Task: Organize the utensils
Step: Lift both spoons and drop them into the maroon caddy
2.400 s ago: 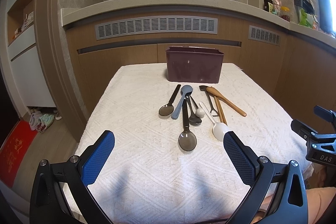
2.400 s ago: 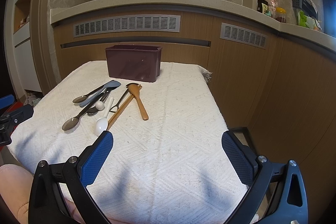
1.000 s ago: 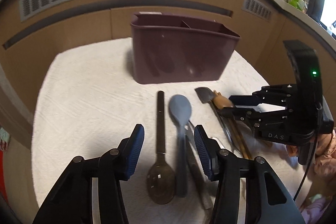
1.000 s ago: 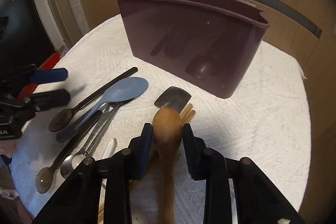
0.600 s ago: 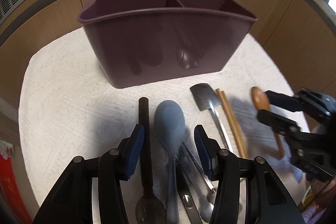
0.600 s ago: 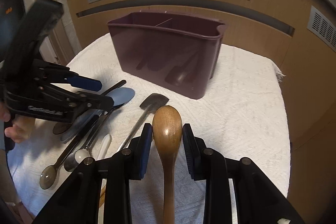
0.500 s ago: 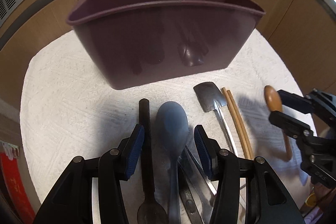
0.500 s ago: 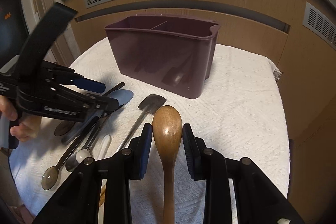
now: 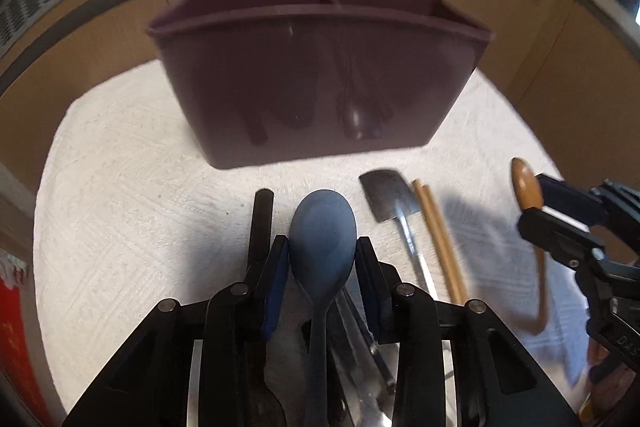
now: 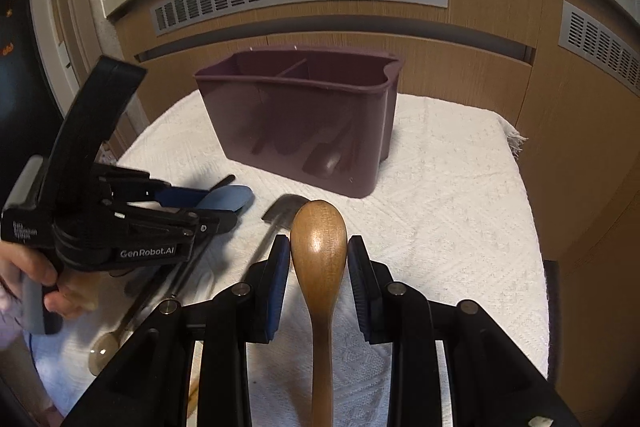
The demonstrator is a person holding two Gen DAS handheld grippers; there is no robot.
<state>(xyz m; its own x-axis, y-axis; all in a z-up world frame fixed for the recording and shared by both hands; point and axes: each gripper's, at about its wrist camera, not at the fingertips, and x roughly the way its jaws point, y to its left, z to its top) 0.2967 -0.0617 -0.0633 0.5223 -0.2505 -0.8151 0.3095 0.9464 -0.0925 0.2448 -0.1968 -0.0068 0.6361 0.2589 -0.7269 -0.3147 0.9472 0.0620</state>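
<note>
Left tongs (image 9: 322,261): just closed in on blue spoon (image 9: 322,233), bowl between the blue pads (image 9: 276,277) and pressed at both sides; handle running back under the frame, lower end hidden. Right tongs (image 10: 318,261): narrow, clamped on wooden spoon (image 10: 319,239), bowl forward and raised off the cloth; handle cut off at the near edge of view. Purple caddy (image 10: 300,123): upright at the far side of the cloth-covered surface (image 10: 452,219), one divider visible; interior floor hidden, dark utensil shapes on the front wall hard to tell as reflections or contents. Loose on the cloth, near side of the caddy: black-handled spoon (image 9: 262,219) just left of the blue spoon, bowl hidden beneath the left tongs; metal spatula (image 9: 386,197) and wooden chopsticks (image 9: 436,235) to the right, near ends cut off behind the frame; further metal handles under the tongs, count unclear. Left wrist view blurred. Writing: "GenRobot.AI" legible on the left tool body; smaller white lettering on the grip unreadable; "DAS" partly visible on the right tool. A hand (image 10: 60,291) on the left tool, partly out of frame.
</note>
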